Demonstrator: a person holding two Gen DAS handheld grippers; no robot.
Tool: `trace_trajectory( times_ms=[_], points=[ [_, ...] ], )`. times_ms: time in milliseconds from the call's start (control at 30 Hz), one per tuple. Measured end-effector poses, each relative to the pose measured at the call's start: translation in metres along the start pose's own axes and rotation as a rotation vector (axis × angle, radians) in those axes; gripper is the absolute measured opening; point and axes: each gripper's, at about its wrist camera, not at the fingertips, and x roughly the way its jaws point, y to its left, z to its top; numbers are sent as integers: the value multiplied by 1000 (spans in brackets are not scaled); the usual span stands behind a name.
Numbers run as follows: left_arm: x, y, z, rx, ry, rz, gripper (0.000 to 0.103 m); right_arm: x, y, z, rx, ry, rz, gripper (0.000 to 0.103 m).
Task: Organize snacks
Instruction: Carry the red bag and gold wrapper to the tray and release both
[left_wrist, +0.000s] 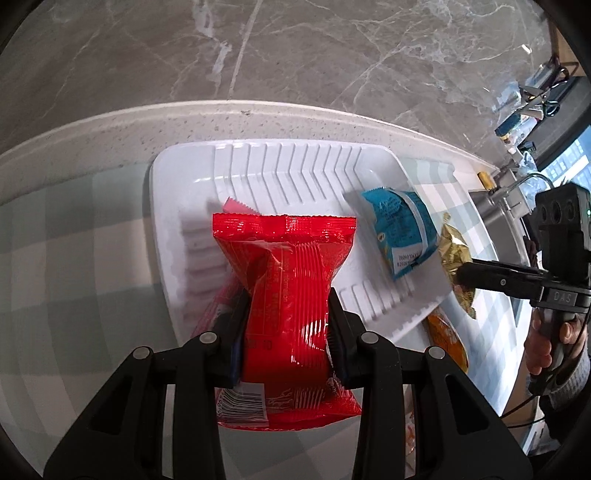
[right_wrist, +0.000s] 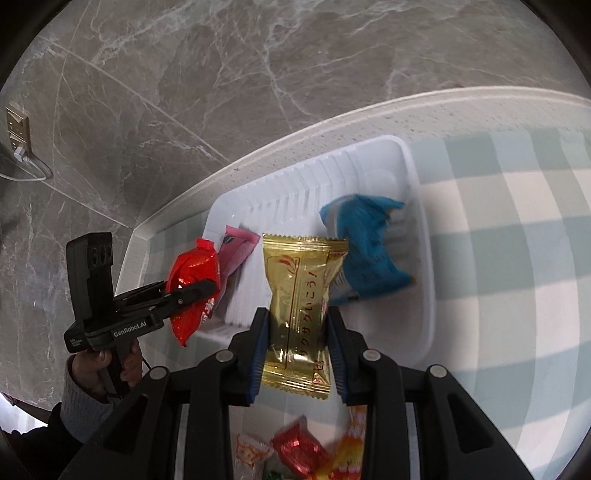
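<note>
My left gripper (left_wrist: 286, 325) is shut on a red snack packet (left_wrist: 286, 280), held over the near left part of a white ribbed tray (left_wrist: 295, 162). My right gripper (right_wrist: 298, 332) is shut on a gold snack packet (right_wrist: 301, 295), above the same white tray (right_wrist: 417, 192) at its near edge. In the tray lie a blue packet (left_wrist: 400, 229) (right_wrist: 365, 251) and a pink packet (left_wrist: 236, 206) (right_wrist: 238, 247). The right wrist view shows the left gripper (right_wrist: 199, 291) with the red packet (right_wrist: 192, 280); the left wrist view shows the right gripper (left_wrist: 465, 275) gripping the gold packet (left_wrist: 456, 251).
The tray sits on a green and white checked cloth (left_wrist: 74, 236) on a pale counter against a grey marble wall (left_wrist: 295, 55). Several loose snacks (right_wrist: 299, 448) lie near the tray; an orange packet (left_wrist: 448, 339) lies by its corner. A sink and tap (left_wrist: 509, 192) sit right. A wall socket (right_wrist: 16, 129) is far left.
</note>
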Motion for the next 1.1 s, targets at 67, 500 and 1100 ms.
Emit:
trace_trajectory(
  times_ms=[67,500,1100],
  points=[
    [5,-3,8,4,-3,2,34,6,3,8,-13,4,-6,33],
    [17,-8,33,22,-21,38,34,37,11,49,-40,19,-22,33],
    [35,-12,54,7,-55,93,60,64,26,70,-120,18,-99,40]
  ],
)
